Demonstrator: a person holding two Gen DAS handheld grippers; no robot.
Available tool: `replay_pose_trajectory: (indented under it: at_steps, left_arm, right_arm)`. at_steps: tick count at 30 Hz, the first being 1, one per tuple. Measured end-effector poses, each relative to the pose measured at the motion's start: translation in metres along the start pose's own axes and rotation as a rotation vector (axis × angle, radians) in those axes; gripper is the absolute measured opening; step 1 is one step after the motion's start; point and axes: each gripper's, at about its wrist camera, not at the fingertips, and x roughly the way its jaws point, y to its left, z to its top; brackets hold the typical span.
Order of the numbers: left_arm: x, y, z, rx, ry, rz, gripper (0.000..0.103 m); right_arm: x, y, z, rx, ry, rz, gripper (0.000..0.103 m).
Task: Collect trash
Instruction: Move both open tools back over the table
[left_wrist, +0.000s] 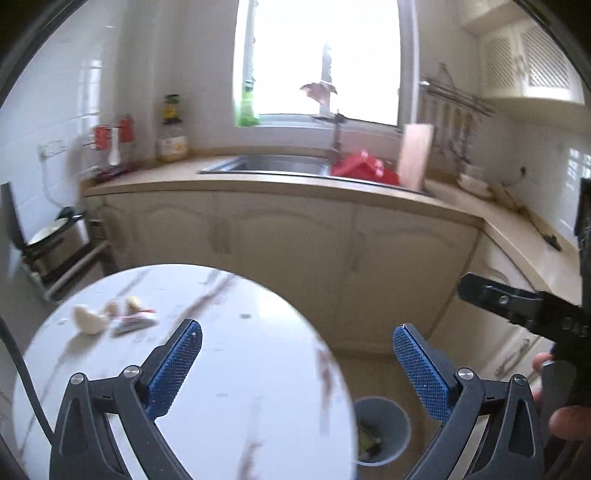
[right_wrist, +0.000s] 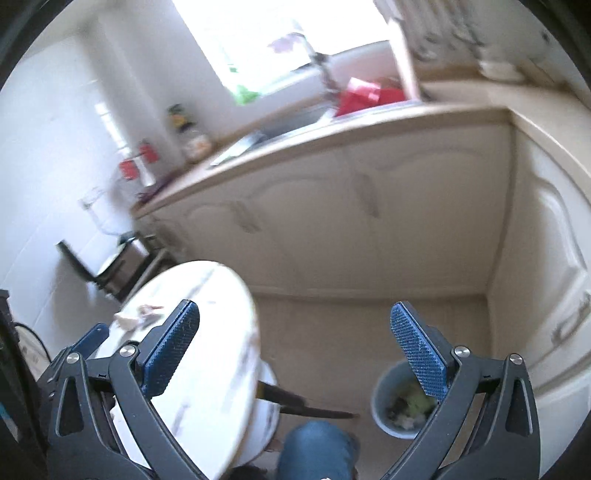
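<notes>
On the round marble-patterned table (left_wrist: 229, 369), toward its far left edge, lies the remaining trash (left_wrist: 110, 317): a pale crumpled wad, two small rounded scraps behind it and a flat wrapper with a red strip just beside them, all close together though blurred; the same cluster shows in the right wrist view, again at the table's far left; beside the table, on the floor to its right, stands the grey bin (right_wrist: 400, 402), already holding greenish and whitish scraps; the left gripper (left_wrist: 297, 350) hangs above the near part of the table with its jaws spread wide and nothing between the blue pads; the right gripper (right_wrist: 295, 339) hangs with its jaws equally wide and empty, over the floor between the table and the bin; judging by their look, the pieces are very light and soft, likely to crush rather than break, and easy to flick off the smooth tabletop; the wad seems best pinched across its bulk, whereas the flat wrapper probably wants one pad slid under a raised edge.
</notes>
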Motion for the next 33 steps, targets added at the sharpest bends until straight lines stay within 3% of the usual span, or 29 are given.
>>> replay_pose_trajectory:
  at_steps: [7, 18, 27, 33]
  left_arm:
    - [-0.054, 0.059, -0.023, -0.089, -0.025, 0.143, 0.102]
    - [-0.137, 0.14, -0.045, -0.229, -0.068, 0.325, 0.102]
    - [-0.159, 0.176, -0.071, -0.314, -0.089, 0.364, 0.102]
    - [-0.133, 0.192, -0.071, -0.321, -0.051, 0.352, 0.102]
  right_arm:
    - [0.004, 0.101, -0.012, -0.161, 0.001, 0.107, 0.103]
    - [0.03, 0.221, -0.045, -0.312, 0.027, 0.259, 0.103]
    - [0.033, 0.286, -0.066, -0.475, -0.007, 0.247, 0.103]
    - [0.055, 0.296, -0.066, -0.506, 0.031, 0.21, 0.103]
